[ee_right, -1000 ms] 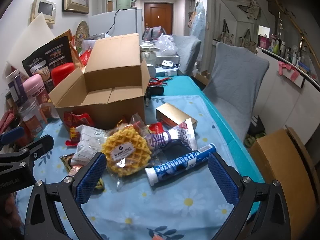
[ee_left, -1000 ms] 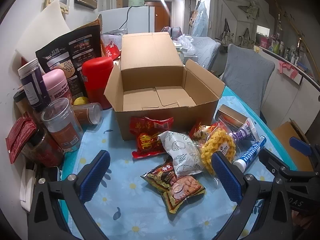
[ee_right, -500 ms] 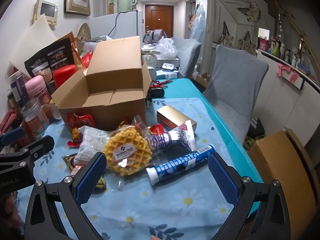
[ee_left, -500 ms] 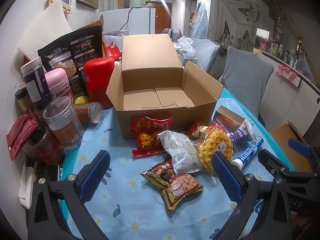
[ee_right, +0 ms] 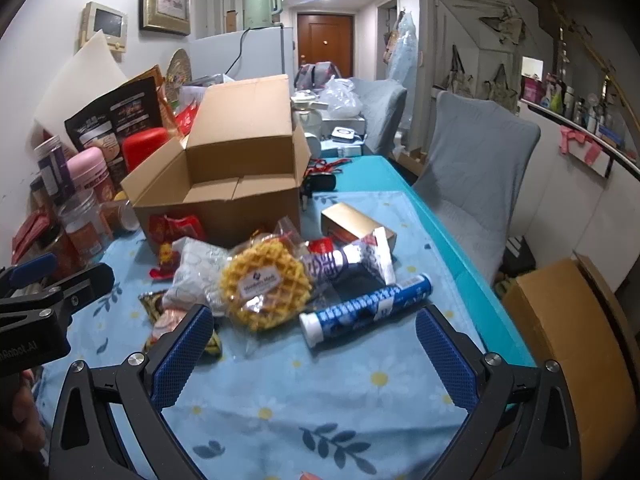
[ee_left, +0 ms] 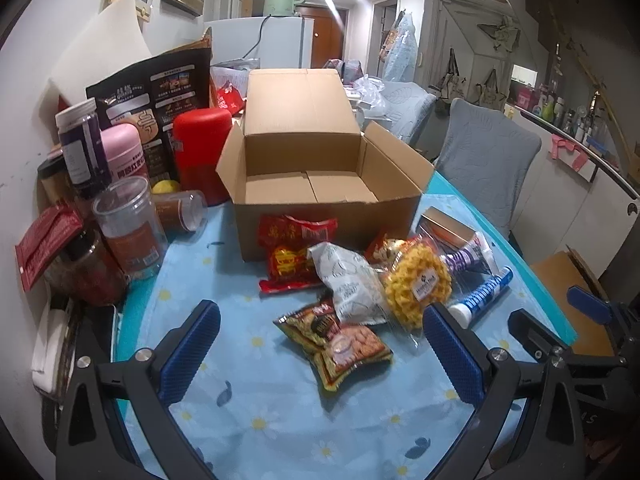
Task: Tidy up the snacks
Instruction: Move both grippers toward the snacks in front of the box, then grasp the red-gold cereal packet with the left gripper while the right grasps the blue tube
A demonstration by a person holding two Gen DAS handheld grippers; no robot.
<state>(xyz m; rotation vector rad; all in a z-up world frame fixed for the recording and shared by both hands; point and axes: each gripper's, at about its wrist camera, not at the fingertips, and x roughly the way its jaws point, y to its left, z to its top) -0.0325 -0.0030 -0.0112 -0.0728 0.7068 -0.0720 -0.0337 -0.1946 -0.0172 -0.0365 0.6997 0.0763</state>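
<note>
An open, empty cardboard box (ee_left: 316,184) stands on the blue flowered tablecloth; it also shows in the right wrist view (ee_right: 224,196). In front of it lie snacks: a red packet (ee_left: 292,252), a white packet (ee_left: 352,284), a peanut packet (ee_left: 340,344), a bagged waffle (ee_left: 420,280) (ee_right: 264,284), a blue tube (ee_right: 368,304), a purple-white packet (ee_right: 344,260) and a gold box (ee_right: 356,224). My left gripper (ee_left: 320,352) is open, over the peanut packet. My right gripper (ee_right: 312,352) is open, just short of the blue tube.
Jars, a pink canister (ee_left: 124,152), a red canister (ee_left: 200,148) and a black bag (ee_left: 156,88) crowd the table's left side. A grey chair (ee_right: 480,160) stands right of the table. A cardboard box (ee_right: 572,344) sits beyond the table's right edge.
Both grippers have drawn back and slightly up from the snack pile; the view shows a bit more tablecloth. Nothing on the table has moved.
</note>
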